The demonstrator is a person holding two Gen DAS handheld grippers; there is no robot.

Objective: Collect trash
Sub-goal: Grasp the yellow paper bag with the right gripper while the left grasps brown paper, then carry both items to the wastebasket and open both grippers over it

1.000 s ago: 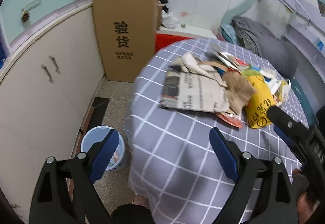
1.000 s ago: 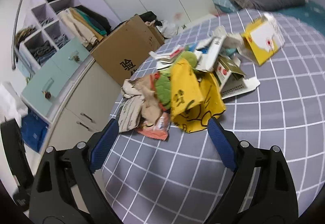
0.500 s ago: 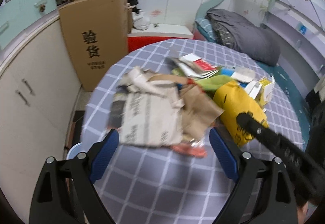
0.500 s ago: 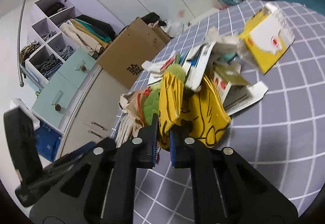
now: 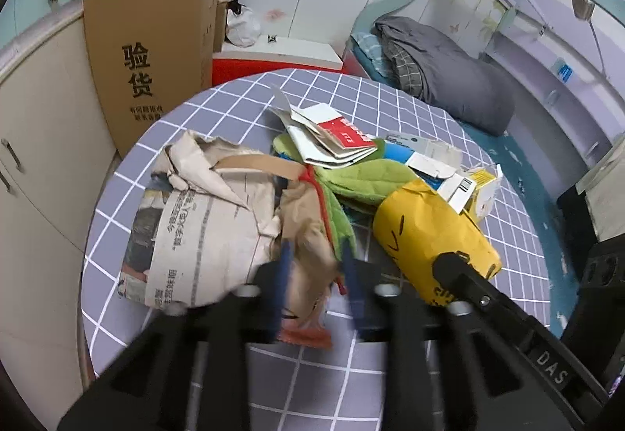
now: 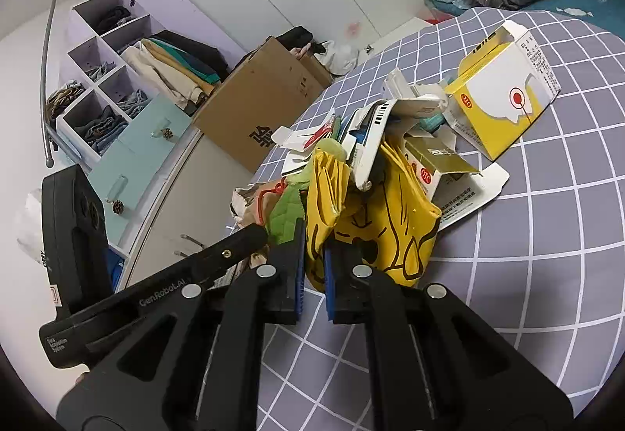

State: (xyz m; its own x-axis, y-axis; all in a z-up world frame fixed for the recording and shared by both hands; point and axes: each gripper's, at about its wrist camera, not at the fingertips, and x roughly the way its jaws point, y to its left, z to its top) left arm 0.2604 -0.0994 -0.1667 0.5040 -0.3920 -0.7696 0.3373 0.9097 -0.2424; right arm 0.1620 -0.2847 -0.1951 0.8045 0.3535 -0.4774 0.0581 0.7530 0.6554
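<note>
A pile of trash lies on the round table with a grey checked cloth (image 5: 410,111). It holds a crumpled newspaper (image 5: 203,228), brown paper (image 5: 308,235), a green cloth (image 5: 363,177), a yellow bag (image 5: 429,228) and cartons (image 5: 336,134). My left gripper (image 5: 314,275) is closing around the brown paper, its fingers blurred. My right gripper (image 6: 313,267) is shut on the yellow bag (image 6: 371,220) at its near edge. A yellow and white box (image 6: 508,99) lies behind the bag.
A tall cardboard box (image 5: 148,52) stands at the table's far left, against beige cabinets (image 5: 35,142). A bed with a grey blanket (image 5: 441,79) is at the far right. Shelves of clothes (image 6: 117,79) show in the right wrist view.
My left gripper has moved in over the pile and narrowed its jaws around the brown paper. My right gripper stays shut on the yellow bag, which has lifted a little.
</note>
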